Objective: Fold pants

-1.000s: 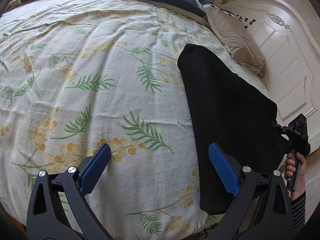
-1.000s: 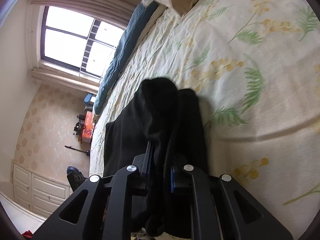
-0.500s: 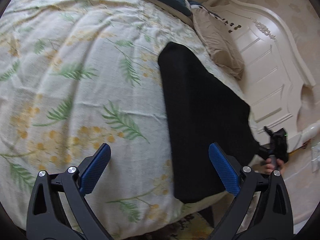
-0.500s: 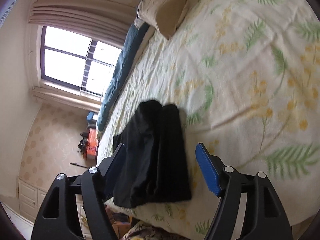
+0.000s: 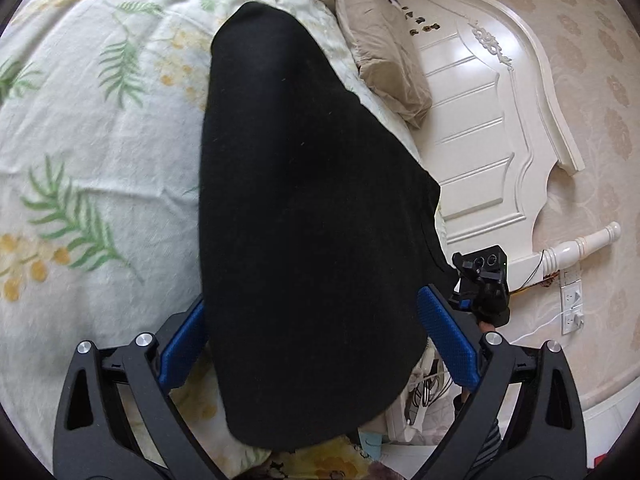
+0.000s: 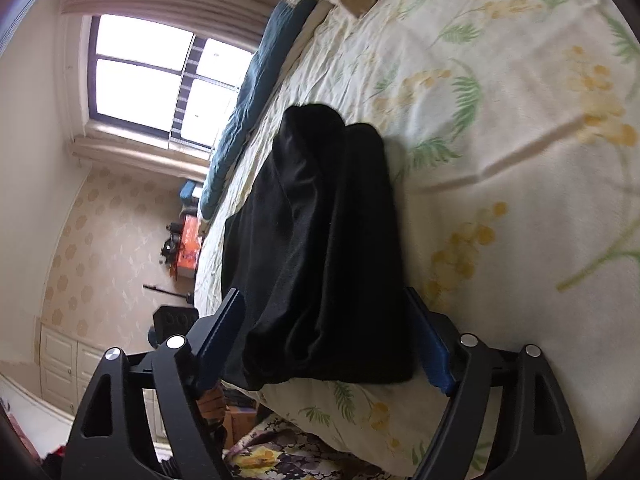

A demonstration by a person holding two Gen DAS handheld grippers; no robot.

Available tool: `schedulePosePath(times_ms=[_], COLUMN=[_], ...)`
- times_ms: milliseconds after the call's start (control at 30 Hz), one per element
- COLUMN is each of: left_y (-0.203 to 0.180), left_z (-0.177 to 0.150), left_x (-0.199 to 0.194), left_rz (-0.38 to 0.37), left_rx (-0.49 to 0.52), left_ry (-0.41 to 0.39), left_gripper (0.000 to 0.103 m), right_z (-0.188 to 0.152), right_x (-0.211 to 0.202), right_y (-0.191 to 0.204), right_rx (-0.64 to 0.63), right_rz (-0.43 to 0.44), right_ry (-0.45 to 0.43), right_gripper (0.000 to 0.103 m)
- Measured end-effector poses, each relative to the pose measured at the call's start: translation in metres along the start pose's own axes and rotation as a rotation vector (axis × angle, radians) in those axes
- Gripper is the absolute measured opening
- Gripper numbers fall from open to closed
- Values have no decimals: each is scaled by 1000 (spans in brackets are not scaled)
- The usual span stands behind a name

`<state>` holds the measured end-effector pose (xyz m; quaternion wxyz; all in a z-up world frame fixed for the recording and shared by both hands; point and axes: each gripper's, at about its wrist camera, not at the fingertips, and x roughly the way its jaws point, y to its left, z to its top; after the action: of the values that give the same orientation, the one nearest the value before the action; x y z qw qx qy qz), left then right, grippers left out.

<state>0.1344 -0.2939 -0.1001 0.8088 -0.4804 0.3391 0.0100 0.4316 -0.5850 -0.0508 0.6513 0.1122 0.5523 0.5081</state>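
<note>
The black pants (image 5: 304, 208) lay folded lengthwise near the bed's edge, beside the white headboard (image 5: 480, 120). The left gripper (image 5: 320, 344) straddled them, fingers apart; the right gripper (image 6: 332, 340) was opening, pads clear, seemingly releasing them.

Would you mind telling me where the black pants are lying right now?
In the left wrist view the black pants lie folded along the floral bedspread's right edge, below the beige pillow beside the white headboard.

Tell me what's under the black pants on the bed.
The black pants lie folded on the floral bedsheet, their near end overhanging the bed's edge. The sheet shows all around them; whatever lies directly beneath the fabric is covered and cannot be seen.
</note>
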Motion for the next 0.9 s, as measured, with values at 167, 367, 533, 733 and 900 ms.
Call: schedulePosePath(times_ms=[167,367,533,733,900], left_y=[-2,2,-10,-15,1], left_z=[-1,4,4,3,1], left_x=[1,-7,-11,-31,-56], left_rz=[84,70,131,209,224], left_rx=[29,3,44,96,82], left_ry=[15,21,-9,-43,-74], left_gripper=[53,29,25,24,24], right_z=[-2,-4,-5,-8,-9], right_x=[13,8,9,30,60], right_y=[8,8,17,32,52], right_rx=[-70,-55,-61,-74,-96], right_rz=[-86,-60,-48,-24,11], right_ry=[21,-6,-20,4,35], right_gripper=[54,45,43,42,41])
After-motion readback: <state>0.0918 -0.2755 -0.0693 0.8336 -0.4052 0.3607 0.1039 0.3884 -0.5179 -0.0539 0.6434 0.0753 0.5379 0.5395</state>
